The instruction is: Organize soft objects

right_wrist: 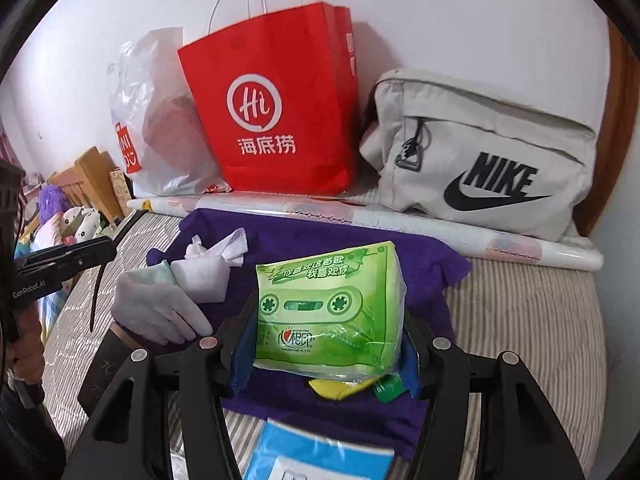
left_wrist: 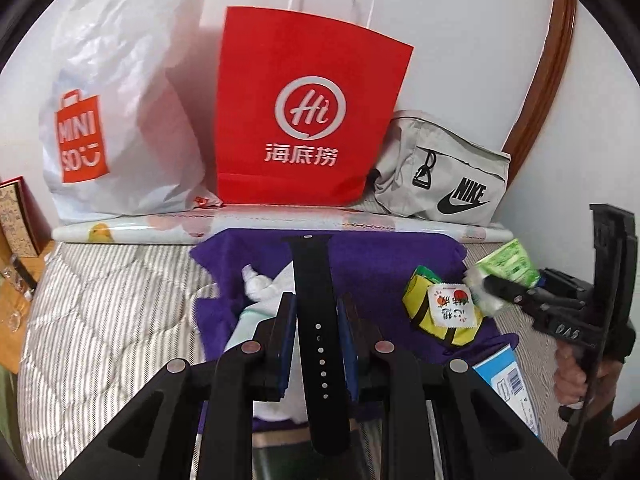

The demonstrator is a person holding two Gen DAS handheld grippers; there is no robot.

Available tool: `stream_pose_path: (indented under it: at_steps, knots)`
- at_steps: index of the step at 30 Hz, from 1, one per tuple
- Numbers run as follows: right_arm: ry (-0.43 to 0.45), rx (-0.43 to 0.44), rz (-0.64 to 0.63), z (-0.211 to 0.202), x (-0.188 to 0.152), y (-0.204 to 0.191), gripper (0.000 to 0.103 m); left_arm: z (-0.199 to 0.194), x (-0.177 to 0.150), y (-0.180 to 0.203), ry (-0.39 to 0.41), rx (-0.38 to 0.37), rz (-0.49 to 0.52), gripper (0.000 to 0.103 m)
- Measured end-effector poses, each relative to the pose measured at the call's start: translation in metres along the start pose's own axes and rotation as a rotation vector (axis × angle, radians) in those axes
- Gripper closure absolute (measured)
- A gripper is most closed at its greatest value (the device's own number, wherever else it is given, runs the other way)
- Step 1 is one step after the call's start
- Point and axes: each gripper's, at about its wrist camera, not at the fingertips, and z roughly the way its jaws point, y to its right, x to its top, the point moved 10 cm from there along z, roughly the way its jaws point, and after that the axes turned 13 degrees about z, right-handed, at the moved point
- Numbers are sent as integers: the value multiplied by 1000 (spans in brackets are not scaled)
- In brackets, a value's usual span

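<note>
Over bed [right_wrist: 520, 304], tissue pack [right_wrist: 328, 308] between right tool [right_wrist: 326, 344] pads

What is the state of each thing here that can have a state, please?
Left gripper: shut on the black watch strap.
Right gripper: shut on the green tissue pack.
Red paper bag: upright, against the wall.
Grey Nike bag: lying down, zip closed.
White Miniso plastic bag: standing, crumpled.
Purple cloth: spread on the bed.

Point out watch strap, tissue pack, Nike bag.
watch strap [left_wrist: 316, 312], left wrist view, mid-band just above the holes.
tissue pack [right_wrist: 320, 304], right wrist view, cassette print on its front.
Nike bag [right_wrist: 492, 160], right wrist view, front panel above the logo.
</note>
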Motion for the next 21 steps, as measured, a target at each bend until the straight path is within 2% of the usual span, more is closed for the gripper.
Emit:
stream_pose_path:
  at_steps: [6,11,21]
  knots:
    - [-67,23,-32,32,-4,-9,45,28,7,12,-37,-46,7,83]
    - [-124,13,-56,55,-15,-7,44,52,3,19,-84,-109,-26,83]
    - [-172,-20,-68,74,-23,4,41,80,-5,20,-145,-121,-46,83]
